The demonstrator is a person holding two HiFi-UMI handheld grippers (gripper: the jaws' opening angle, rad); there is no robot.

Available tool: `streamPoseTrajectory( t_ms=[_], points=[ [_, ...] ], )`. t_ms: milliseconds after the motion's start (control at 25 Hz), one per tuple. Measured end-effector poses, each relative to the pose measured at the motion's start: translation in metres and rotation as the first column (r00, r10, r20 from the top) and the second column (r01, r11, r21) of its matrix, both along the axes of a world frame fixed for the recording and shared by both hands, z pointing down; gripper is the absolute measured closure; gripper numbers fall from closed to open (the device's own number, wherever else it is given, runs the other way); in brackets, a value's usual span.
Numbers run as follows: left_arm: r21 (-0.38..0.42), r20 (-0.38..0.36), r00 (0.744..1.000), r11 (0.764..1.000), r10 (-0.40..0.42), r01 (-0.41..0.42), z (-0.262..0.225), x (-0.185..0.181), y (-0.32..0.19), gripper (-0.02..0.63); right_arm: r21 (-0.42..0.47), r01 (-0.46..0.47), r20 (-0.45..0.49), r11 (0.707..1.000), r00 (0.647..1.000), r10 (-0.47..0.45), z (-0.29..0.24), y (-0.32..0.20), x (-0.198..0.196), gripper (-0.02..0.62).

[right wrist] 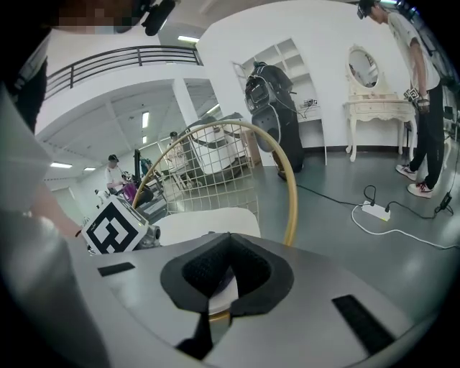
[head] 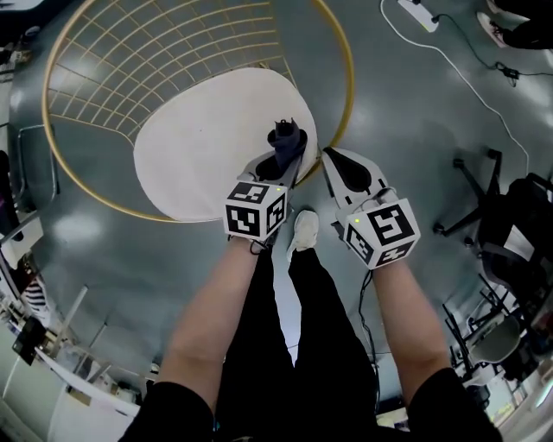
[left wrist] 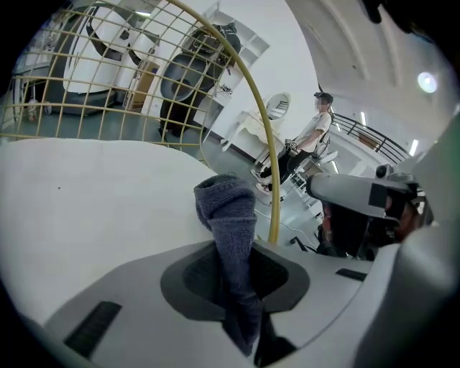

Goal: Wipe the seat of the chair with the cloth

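1. I see a grey floor (head: 415,129) filling the head view. The base of an office chair (head: 471,186) stands well off to the right.
2. The round chair (head: 344,78) stands ahead. It has a gold hoop rim, and gold wire mesh forms its back.
3. Its white seat (head: 199,147) lies inside the hoop and shows nothing on it but the cloth's end.
4. The operator's black-trousered legs (head: 298,345) stand just short of the chair, with one white shoe (head: 304,231) between the two claws.
5. The left claw (head: 283,160) reaches over the seat's near right edge, its marker cube (head: 255,210) toward the camera. In the left gripper view this claw (left wrist: 241,287) is clamped on the cloth.
6. The right claw (head: 331,157) sits just beside the left one, its tip at the gold rim. In the right gripper view the right claw (right wrist: 228,248) is closed with nothing in it. I see only seat and rim through the hollow of its pads.
7. The dark blue-grey cloth (head: 287,142) stands bunched out of the left claw, its folded end (left wrist: 230,208) over the seat's edge. I cannot tell whether it touches the seat.
8. A white power strip (head: 418,14) lies on the floor at top right, with its cable (head: 467,82) trailing away.
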State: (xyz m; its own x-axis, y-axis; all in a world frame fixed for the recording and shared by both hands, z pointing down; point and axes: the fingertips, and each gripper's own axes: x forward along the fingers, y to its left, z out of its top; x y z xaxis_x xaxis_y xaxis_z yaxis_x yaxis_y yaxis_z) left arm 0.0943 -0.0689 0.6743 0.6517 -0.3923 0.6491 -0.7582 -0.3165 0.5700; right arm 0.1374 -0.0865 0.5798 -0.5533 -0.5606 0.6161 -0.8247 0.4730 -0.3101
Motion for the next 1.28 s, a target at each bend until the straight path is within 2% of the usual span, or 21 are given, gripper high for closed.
streamPoseTrajectory(
  t_ms=[320,600,760,1280],
  points=[
    [-0.016,0.039,0.998,0.999,-0.05,0.051,0.004,-0.016,0.003,0.515,-0.008,0.011,-0.005,1.0,1.0,-0.011,0.002,0.004,-0.006,0.583],
    [-0.058,0.102,0.985,0.988,-0.138,0.145,0.015,-0.059,0.017,0.517,-0.002,0.034,0.007,0.999,0.999,-0.034,-0.002,0.008,-0.024,0.583],
    [-0.086,0.139,0.971,0.975,-0.193,0.206,0.019,-0.065,0.021,0.517,-0.008,0.047,0.016,0.999,0.999,-0.046,-0.001,0.005,-0.014,0.583],
    [-0.123,0.231,0.924,0.933,-0.305,0.339,0.023,-0.166,0.065,0.517,-0.005,0.128,0.025,0.992,0.991,-0.128,-0.007,0.013,-0.083,0.583]
  ],
)
